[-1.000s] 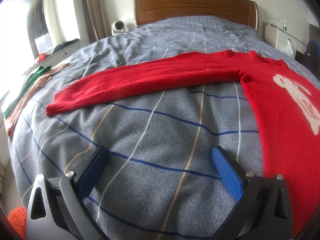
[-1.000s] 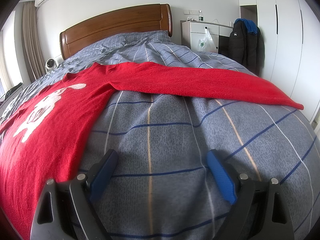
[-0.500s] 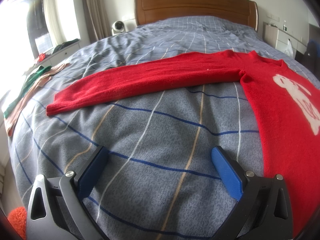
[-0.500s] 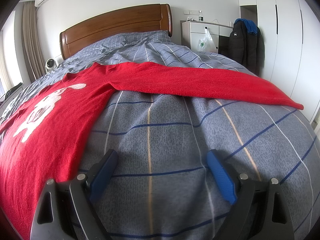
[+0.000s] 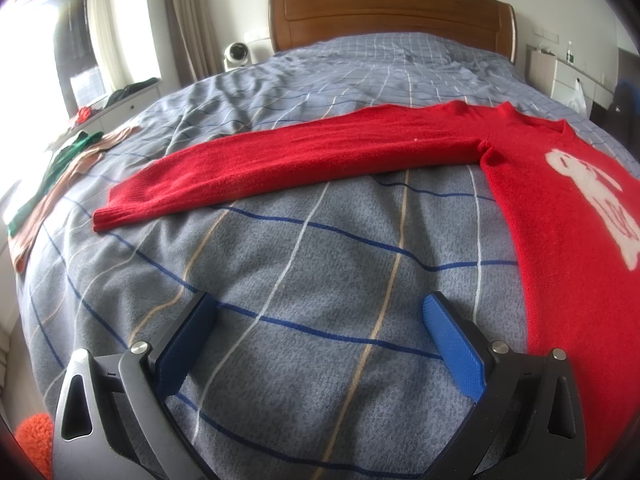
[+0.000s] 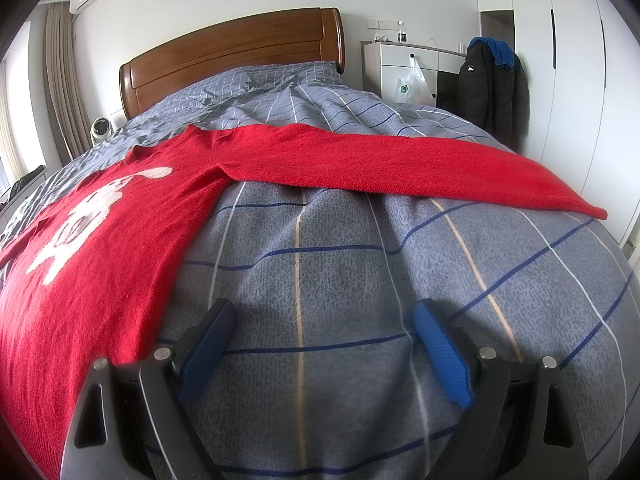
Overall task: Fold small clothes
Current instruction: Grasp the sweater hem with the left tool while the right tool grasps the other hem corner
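Note:
A red sweater (image 5: 560,208) with a white figure on its front lies flat on the grey checked bedspread (image 5: 320,264), both sleeves spread out. Its left sleeve (image 5: 280,160) stretches left in the left wrist view; its right sleeve (image 6: 400,164) stretches right in the right wrist view, where the sweater's body (image 6: 100,240) lies at left. My left gripper (image 5: 320,320) is open and empty over bare bedspread, left of the sweater's body. My right gripper (image 6: 324,324) is open and empty over bare bedspread, right of the body.
A wooden headboard (image 5: 392,12) stands at the far end. Green and tan clothes (image 5: 60,168) lie at the bed's left edge. A white nightstand (image 6: 404,68), a dark jacket (image 6: 488,80) and wardrobe doors (image 6: 576,80) stand to the right. A small white fan (image 5: 236,54) stands beside the headboard.

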`<state>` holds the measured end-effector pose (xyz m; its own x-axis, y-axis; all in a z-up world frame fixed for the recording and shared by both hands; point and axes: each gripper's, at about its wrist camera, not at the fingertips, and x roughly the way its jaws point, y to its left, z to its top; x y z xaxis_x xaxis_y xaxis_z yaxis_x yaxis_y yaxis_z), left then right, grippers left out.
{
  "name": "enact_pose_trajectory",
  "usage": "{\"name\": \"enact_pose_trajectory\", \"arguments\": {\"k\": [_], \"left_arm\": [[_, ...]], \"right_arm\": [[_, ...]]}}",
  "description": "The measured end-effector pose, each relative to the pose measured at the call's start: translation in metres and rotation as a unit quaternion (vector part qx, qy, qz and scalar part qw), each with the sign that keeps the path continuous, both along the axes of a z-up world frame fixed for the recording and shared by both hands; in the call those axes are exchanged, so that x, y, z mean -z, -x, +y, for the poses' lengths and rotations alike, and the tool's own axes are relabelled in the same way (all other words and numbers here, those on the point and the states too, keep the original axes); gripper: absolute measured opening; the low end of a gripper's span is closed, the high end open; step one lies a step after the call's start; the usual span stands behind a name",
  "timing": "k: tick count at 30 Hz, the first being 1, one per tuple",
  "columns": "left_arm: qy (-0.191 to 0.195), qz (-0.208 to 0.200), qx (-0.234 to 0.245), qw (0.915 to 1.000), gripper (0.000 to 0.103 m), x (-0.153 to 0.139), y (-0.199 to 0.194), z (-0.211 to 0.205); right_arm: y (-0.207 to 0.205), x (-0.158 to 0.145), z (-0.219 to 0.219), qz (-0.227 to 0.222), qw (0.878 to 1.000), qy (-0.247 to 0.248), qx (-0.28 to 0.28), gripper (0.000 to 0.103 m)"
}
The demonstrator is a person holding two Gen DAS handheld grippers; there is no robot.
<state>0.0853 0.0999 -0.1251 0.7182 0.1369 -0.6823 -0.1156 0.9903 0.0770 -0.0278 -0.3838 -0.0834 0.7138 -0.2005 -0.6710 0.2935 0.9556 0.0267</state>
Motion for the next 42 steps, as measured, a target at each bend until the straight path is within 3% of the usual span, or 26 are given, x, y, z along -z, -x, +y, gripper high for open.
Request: {"name": "enact_pose_trajectory", "arguments": {"k": [3, 5, 7, 9, 11, 13, 16, 18, 19, 20, 21, 22, 23, 27, 30, 33, 34, 35, 37, 39, 42], "left_arm": [[0.012, 0.04, 0.029, 0.9987, 0.102, -0.012, 0.001, 0.006], [0.046, 0.061, 0.056, 0.9955, 0.102, -0.027, 0.013, 0.014], [0.111, 0.076, 0.102, 0.9857, 0.102, -0.043, 0.036, 0.02], [0.148, 0.099, 0.145, 0.9732, 0.102, -0.046, 0.056, 0.015], [0.146, 0.128, 0.191, 0.9623, 0.102, -0.04, 0.074, -0.001], [0.122, 0.137, 0.221, 0.9579, 0.101, -0.034, 0.086, -0.019], [0.085, 0.137, 0.26, 0.952, 0.098, -0.03, 0.086, -0.043], [0.084, 0.142, 0.275, 0.9473, 0.087, -0.025, 0.079, -0.052], [0.086, 0.15, 0.278, 0.9449, 0.076, -0.021, 0.077, -0.054], [0.084, 0.162, 0.279, 0.9429, 0.057, -0.017, 0.072, -0.057], [0.077, 0.168, 0.277, 0.943, 0.043, -0.014, 0.069, -0.06], [0.074, 0.171, 0.278, 0.9425, 0.013, -0.012, 0.068, -0.06], [0.079, 0.177, 0.282, 0.9397, 0.004, -0.012, 0.067, -0.059], [0.053, 0.185, 0.272, 0.9429, 0.003, -0.002, 0.071, -0.061], [0.026, 0.188, 0.27, 0.9438, 0.005, 0.006, 0.06, -0.07], [0.016, 0.185, 0.275, 0.9435, 0.01, 0.005, 0.059, -0.072], [0.016, 0.185, 0.277, 0.9427, 0.02, 0.003, 0.06, -0.07], [0.018, 0.187, 0.278, 0.942, 0.038, 0.0, 0.061, -0.067], [0.029, 0.18, 0.273, 0.9445, 0.061, -0.011, 0.064, -0.06], [0.051, 0.154, 0.266, 0.9503, 0.067, -0.028, 0.067, -0.05], [0.075, 0.109, 0.24, 0.9617, 0.078, -0.052, 0.055, -0.033]], "right_arm": [[-0.001, -0.002, -0.003, 0.011, 1.0, -0.006, -0.004, 0.09], [-0.004, -0.011, -0.008, 0.043, 0.999, -0.024, -0.017, 0.09], [0.004, -0.026, -0.013, 0.064, 0.996, -0.061, -0.026, 0.09], [0.021, -0.04, -0.015, 0.077, 0.99, -0.112, -0.047, 0.09], [0.038, -0.047, -0.007, 0.11, 0.98, -0.15, -0.076, 0.09], [0.055, -0.045, 0.008, 0.151, 0.965, -0.182, -0.111, 0.09], [0.072, -0.039, 0.035, 0.166, 0.943, -0.231, -0.173, 0.089], [0.072, -0.032, 0.048, 0.174, 0.935, -0.242, -0.195, 0.083], [0.069, -0.027, 0.051, 0.177, 0.935, -0.236, -0.196, 0.079], [0.065, -0.021, 0.053, 0.181, 0.936, -0.233, -0.192, 0.07], [0.06, -0.014, 0.052, 0.188, 0.935, -0.238, -0.184, 0.056], [0.06, -0.008, 0.052, 0.194, 0.933, -0.245, -0.178, 0.023], [0.058, -0.004, 0.052, 0.202, 0.932, -0.247, -0.17, 0.003], [0.069, -0.012, 0.058, 0.229, 0.942, -0.201, -0.142, 0.003], [0.074, 0.012, 0.052, 0.249, 0.937, -0.216, -0.112, 0.003], [0.072, 0.015, 0.047, 0.248, 0.937, -0.223, -0.107, 0.003], [0.074, 0.013, 0.047, 0.249, 0.937, -0.218, -0.112, 0.003], [0.076, 0.011, 0.046, 0.248, 0.936, -0.22, -0.116, 0.003], [0.081, 0.007, 0.038, 0.25, 0.93, -0.247, -0.112, 0.024], [0.093, -0.005, 0.02, 0.245, 0.928, -0.264, -0.099, 0.036], [0.103, -0.041, -0.022, 0.178, 0.943, -0.272, -0.071, 0.037]]}}
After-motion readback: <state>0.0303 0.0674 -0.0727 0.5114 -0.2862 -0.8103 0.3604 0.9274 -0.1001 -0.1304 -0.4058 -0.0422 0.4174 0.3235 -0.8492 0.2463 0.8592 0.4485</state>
